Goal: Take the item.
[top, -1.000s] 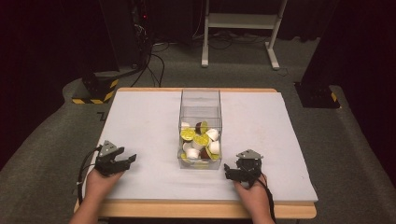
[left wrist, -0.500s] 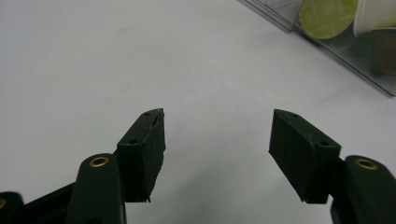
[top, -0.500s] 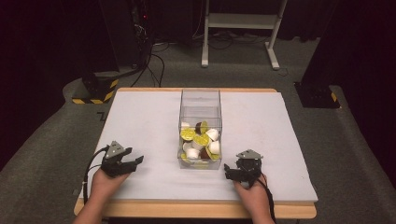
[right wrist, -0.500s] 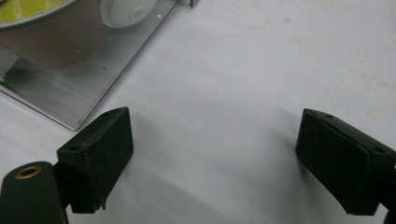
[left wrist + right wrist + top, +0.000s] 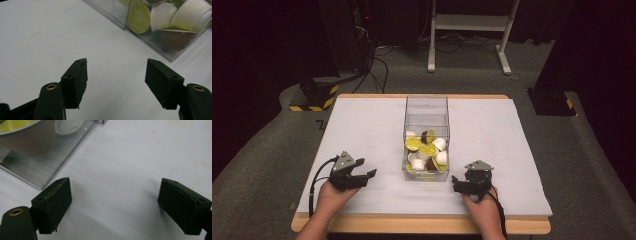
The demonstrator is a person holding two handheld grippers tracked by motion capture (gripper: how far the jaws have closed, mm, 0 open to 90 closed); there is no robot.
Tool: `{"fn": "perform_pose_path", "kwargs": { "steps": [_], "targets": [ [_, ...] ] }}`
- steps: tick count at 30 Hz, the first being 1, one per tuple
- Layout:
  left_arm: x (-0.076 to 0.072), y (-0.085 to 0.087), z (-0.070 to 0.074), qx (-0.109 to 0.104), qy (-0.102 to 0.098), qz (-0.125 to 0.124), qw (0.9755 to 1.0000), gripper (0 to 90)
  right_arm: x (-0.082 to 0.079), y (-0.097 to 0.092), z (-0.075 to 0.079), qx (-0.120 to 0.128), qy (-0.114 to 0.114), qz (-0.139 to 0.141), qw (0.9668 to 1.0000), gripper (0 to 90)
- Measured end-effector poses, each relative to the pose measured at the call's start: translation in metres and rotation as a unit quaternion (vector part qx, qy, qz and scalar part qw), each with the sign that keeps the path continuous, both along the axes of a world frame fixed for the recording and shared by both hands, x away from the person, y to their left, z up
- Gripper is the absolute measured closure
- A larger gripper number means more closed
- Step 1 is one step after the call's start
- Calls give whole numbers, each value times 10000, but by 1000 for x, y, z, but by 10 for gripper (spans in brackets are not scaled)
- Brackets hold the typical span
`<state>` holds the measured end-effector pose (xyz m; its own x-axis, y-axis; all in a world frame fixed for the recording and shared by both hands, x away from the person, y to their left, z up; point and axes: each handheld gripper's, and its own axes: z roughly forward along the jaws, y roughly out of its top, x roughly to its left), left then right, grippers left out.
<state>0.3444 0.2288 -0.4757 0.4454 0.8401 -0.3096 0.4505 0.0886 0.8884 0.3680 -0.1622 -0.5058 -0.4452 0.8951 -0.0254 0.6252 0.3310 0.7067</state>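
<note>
Both claws gape beside capsule box (image 5: 426,131).

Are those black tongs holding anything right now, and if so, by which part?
Nothing is held. The left tongs and right tongs are both open over bare white table, beside the clear box of cups.

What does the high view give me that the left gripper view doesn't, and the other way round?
The high view takes in the whole clear box standing on the white mat, its far half bare and the capsules heaped at the near end, with the left gripper and right gripper flanking it, each apart from it. The left gripper view shows close detail: its own jaws wide open with nothing between them above bare mat, and a brown capsule lying against the box's near corner. Both show the box, the white and green-lidded capsules inside, and the mat.
</note>
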Motion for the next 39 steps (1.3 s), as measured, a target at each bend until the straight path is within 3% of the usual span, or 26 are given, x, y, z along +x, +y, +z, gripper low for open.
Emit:
{"fn": "perform_pose_path", "kwargs": {
  "steps": [6,7,14,21,26,30,36,39],
  "targets": [
    [1,-13,2,-62,24,-136,9999,344,0,0,0,5,2,1,10000,118],
    [1,-13,2,25,19,-191,9998,344,0,0,0,6,4,1,10000,117],
    [4,-17,7,-109,48,-224,9997,347,0,0,0,7,4,3,10000,118],
    [8,-16,18,-306,-35,-170,9994,349,0,0,0,22,15,-11,10000,118],
    [10,-15,24,-561,-37,-158,9983,353,0,0,0,20,14,-10,10000,118],
    [10,-16,29,-477,-131,-195,9986,348,0,0,0,14,12,-6,10000,118],
    [10,-22,34,-611,-129,-246,9977,329,0,0,0,8,7,3,10000,118],
    [11,-25,36,-544,-154,-283,9980,325,0,0,0,8,6,3,10000,118]
  ]
}}
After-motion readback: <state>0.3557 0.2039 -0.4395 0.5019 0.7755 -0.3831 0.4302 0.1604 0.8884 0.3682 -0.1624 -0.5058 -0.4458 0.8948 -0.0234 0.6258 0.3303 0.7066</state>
